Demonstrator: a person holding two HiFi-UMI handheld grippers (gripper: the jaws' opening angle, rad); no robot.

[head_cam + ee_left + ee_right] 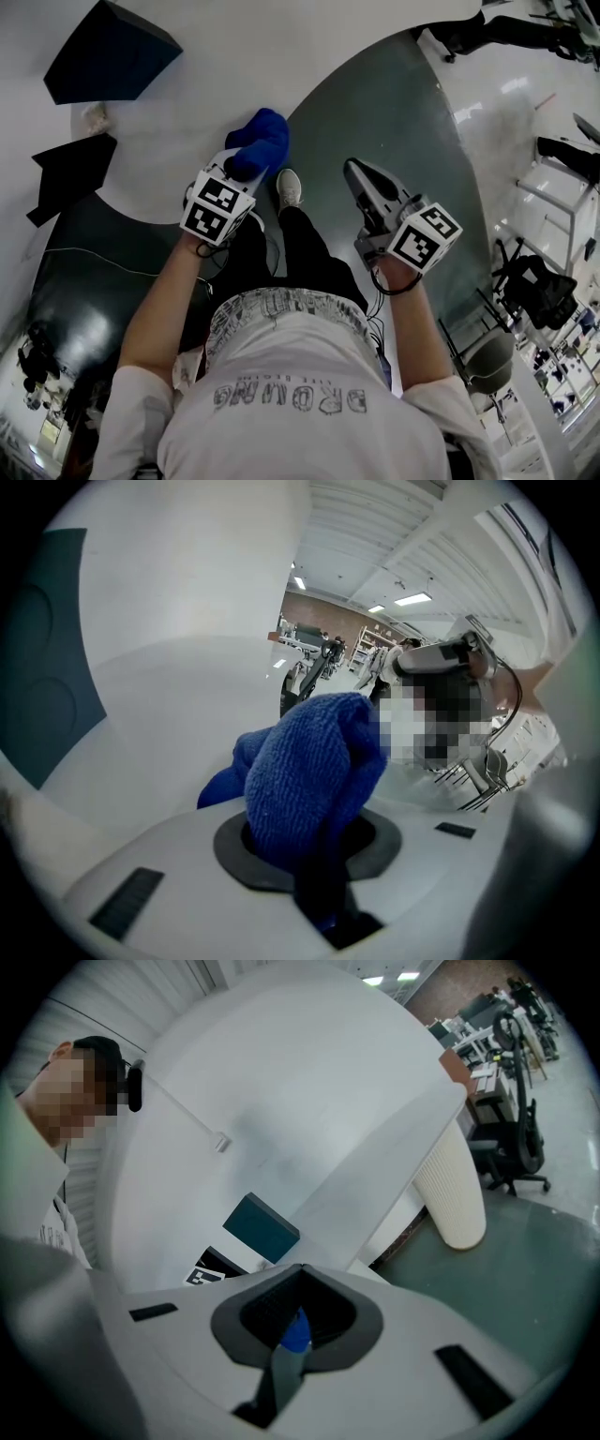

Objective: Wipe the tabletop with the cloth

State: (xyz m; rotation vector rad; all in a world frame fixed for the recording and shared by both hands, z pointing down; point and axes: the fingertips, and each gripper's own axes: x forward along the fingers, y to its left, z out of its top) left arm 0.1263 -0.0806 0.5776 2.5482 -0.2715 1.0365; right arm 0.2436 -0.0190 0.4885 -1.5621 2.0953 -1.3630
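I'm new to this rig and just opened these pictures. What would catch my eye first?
The bright blue cloth stands out first, bunched between the jaws of the left gripper at the edge of the white table. The right gripper hangs over the grey floor with its jaws together. A dark box sits on the table, far left in the head view.

A small pale scrap (94, 115) lies just beside a dark teal box (108, 52); a flat black sheet (70, 173) lies near the box.
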